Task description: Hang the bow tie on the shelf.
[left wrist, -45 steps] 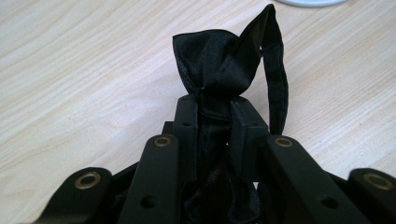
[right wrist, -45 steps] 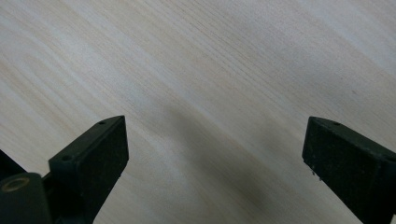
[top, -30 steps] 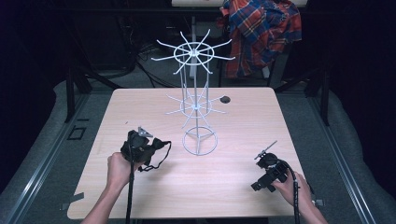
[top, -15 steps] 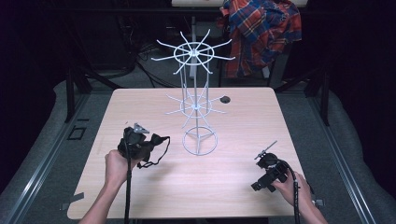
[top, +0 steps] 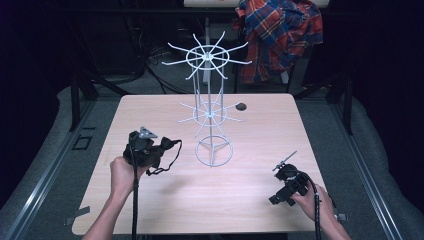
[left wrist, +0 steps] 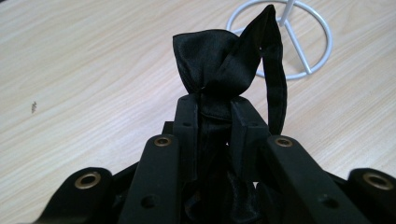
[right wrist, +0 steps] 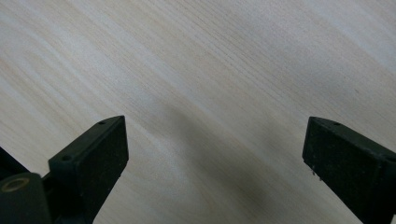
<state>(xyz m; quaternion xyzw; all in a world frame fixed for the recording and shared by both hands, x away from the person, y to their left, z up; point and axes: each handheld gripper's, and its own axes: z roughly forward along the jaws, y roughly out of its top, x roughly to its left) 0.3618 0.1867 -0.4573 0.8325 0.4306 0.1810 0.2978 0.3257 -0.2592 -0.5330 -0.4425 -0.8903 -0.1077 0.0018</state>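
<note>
My left tongs (left wrist: 215,109) are clenched on a black satin bow tie (left wrist: 217,60); in the left gripper view the bow's puffed loop stands up just beyond the jaw tips, in the upper middle of the frame, and its thin strap (left wrist: 276,88) loops down the right side of the jaws. In the high view these tongs (top: 145,150) sit at the lower left of the surface (top: 260,130), held in my left hand (top: 122,172), with the bow tie (top: 167,147) sticking out toward the centre of the frame and its strap drooping below.

Just to the right of the bow, at the middle of the frame, stands a white wire rack (top: 210,105) with a ring base, a lower and an upper wheel of spokes. Its ring base (left wrist: 285,39) appears in the upper right of the left gripper view, near the bow but apart from it.

My right tongs (top: 286,184) lie low at the lower right of the high view, in my right hand (top: 315,202). In the right gripper view the two jaws stand wide apart, released, with bare pale wood between them (right wrist: 215,154).

A small dark object (top: 241,106) rests on the surface right of the rack, too small to tell. A plaid shirt (top: 280,30) hangs behind, at the upper right.
</note>
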